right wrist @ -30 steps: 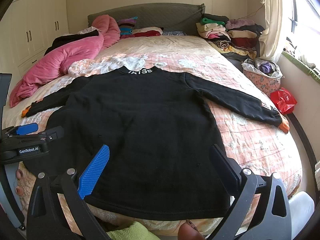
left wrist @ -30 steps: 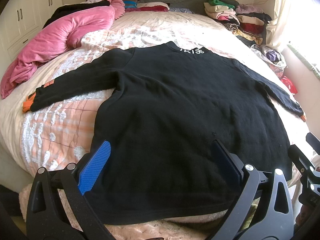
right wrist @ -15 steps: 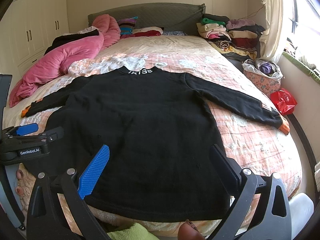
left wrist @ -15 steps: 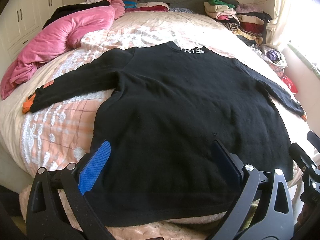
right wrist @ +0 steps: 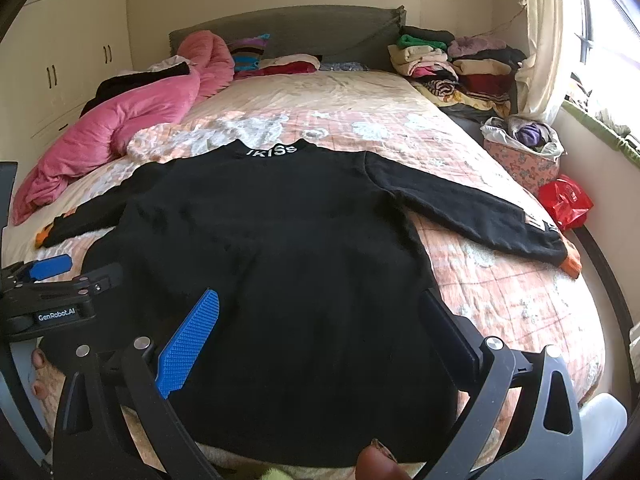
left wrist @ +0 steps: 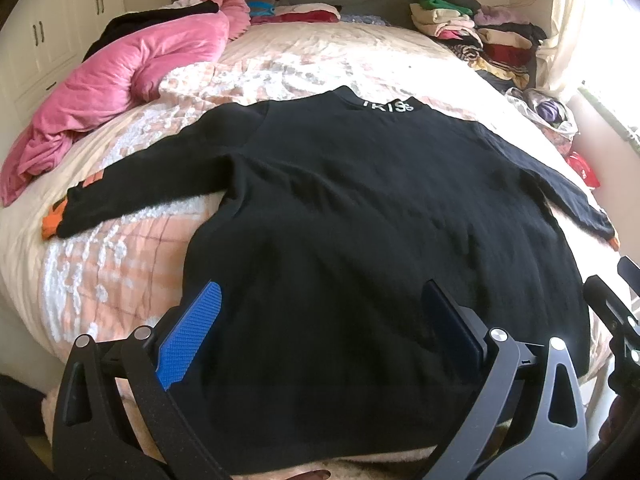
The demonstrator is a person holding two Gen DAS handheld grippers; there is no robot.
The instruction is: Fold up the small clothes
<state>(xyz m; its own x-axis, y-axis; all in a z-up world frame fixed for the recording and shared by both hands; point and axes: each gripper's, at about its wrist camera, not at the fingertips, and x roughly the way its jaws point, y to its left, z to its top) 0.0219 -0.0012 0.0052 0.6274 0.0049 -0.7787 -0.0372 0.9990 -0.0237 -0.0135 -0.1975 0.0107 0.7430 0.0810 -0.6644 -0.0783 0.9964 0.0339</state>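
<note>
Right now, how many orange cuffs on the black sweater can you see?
2: one orange cuff at the sleeve end near the bed's right edge, the other at the sleeve end on the left side.

The left black two-finger gripper with blue ribbed pads (left wrist: 320,328) is held low, its jaws spread wide and nothing between them. The right black two-finger gripper with a blue ribbed pad (right wrist: 320,328) sits level beside it, likewise gaping, fingers pointing forward, gripping nothing.
</note>
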